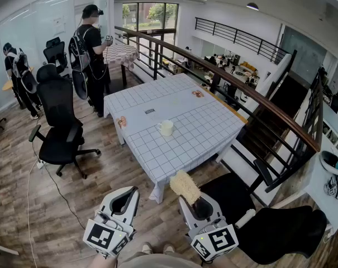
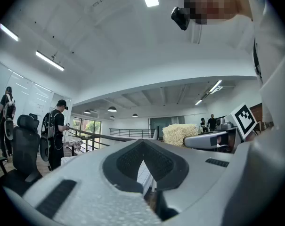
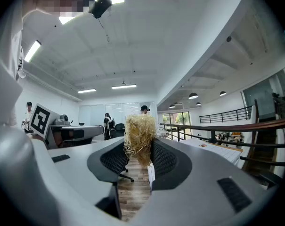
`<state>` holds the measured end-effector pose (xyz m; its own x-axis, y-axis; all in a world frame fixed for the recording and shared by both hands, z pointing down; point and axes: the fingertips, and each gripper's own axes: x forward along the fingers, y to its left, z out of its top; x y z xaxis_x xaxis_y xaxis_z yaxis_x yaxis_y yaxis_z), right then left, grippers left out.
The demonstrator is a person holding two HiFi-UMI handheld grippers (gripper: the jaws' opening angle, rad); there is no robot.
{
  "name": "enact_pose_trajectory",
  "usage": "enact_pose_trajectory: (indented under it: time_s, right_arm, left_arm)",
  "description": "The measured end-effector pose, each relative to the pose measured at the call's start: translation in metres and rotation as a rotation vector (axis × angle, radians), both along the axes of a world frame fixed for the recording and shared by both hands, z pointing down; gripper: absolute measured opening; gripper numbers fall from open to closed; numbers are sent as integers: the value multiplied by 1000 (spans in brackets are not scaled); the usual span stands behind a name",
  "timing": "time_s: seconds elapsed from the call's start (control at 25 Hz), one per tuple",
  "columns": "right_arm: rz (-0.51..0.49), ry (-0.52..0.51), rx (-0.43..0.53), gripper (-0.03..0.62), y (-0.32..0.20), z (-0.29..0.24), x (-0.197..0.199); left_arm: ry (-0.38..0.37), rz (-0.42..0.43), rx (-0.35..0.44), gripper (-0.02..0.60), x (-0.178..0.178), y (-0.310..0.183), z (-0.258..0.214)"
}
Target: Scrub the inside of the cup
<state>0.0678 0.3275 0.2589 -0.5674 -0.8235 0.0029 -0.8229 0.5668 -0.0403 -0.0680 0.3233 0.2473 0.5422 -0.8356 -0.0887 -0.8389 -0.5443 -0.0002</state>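
Head view looks steeply down on both tools held low at the bottom edge, well short of the square table under a white grid-patterned cloth (image 1: 174, 152) that stands on the wooden plank floor (image 1: 96, 183). On that cloth, toward its near side, the white handled cup (image 1: 166, 128) stands upright and alone, well apart from both tools. My left gripper (image 1: 131, 191) has its jaws drawn fully together, and the left gripper view (image 2: 143, 150) confirms that the dark pads meet at the tip with nothing between them. My right gripper (image 1: 195, 201) is clamped on a straw-coloured fibrous scrubbing pad (image 1: 185, 186). In the right gripper view (image 3: 140, 150) the pad's lower part is pinched between the two ribbed pads while its frayed top sticks up above the jaws. Both grippers point roughly level, side by side. A few small flat items lie on the cloth beyond the cup, though I cannot make out what they are at this size. To the table's left stands a black swivel office chair (image 1: 60, 121), and farther back a person in black clothing (image 1: 93, 54). A curved brown wooden handrail (image 1: 241, 91) runs along the table's far right side.
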Motion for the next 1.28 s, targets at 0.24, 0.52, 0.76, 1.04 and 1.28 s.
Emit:
enact_pose_trajectory:
  time_s: [0.24,0.52,0.76,1.04,1.28]
  right_arm:
    - [-4,13,5,135,-4,7,-1]
    - [-24,5,16,137,-6,-6,16]
    - [-24,14,17,137,-3,4,17]
    - [-29,19,5,137,-7,17,39]
    - [-39,18,9,137,-6,20,57]
  left_arm:
    - [-6,-2,-4,12,-2,-6,6]
    - [-15,4,-11,12,21,-8,-5]
    - [-18,-5,-7,12,22,-6,9]
    - [-18,-6,-14,12,45,-6,19]
    - [-4,-31,-8,12,57,-3,20]
